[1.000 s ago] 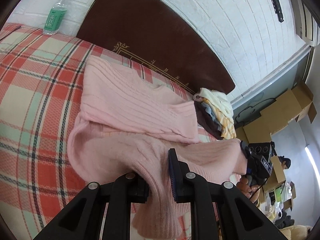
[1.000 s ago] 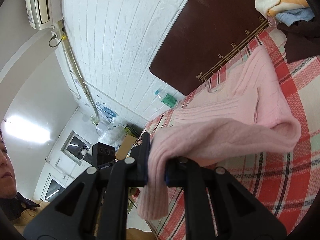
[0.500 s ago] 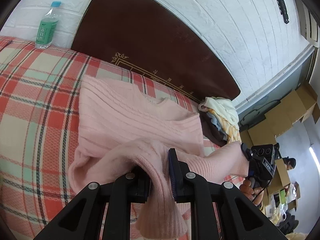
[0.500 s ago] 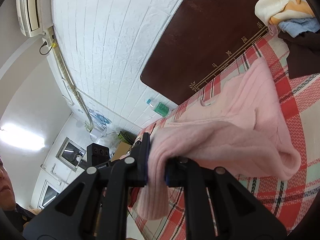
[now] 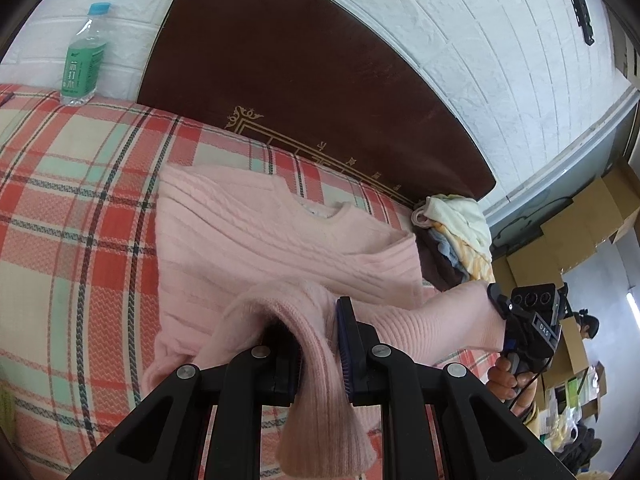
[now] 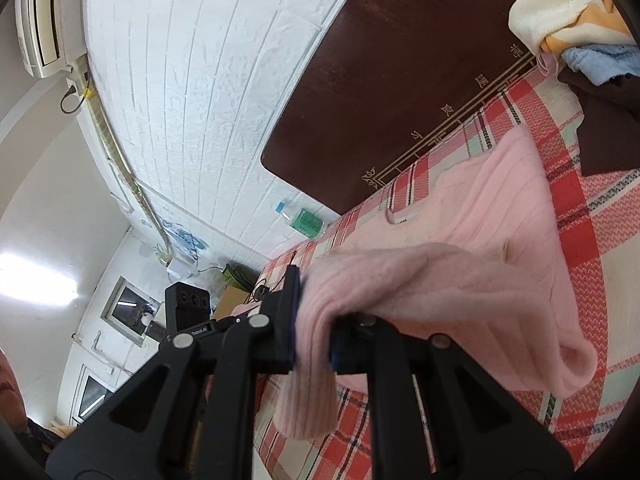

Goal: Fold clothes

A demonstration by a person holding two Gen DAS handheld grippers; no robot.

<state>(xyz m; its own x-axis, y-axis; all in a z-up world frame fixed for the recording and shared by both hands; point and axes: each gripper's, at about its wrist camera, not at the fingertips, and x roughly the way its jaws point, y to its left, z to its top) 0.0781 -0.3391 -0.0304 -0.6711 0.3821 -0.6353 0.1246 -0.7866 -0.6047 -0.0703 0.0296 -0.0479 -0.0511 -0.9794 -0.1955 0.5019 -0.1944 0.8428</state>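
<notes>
Firmly, each hand-held gripper [image 5: 318,344] pinches pink sweater [image 5: 256,236]

I see the plaid-covered bed [image 5: 80,240] carrying the pink sweater [image 5: 260,240] at centre, a clothes pile [image 5: 456,240] at three o'clock, a water bottle [image 5: 82,60] at ten.

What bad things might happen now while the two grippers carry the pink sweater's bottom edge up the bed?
1. The left gripper and right gripper each pinch only a small bunch of the pink sweater, so the hem might slip out.
2. The fabric sags between them, so the fold may land crooked or wrinkled.
3. The pile of clothes sits right beside the sweater's corner and could get bumped.
</notes>
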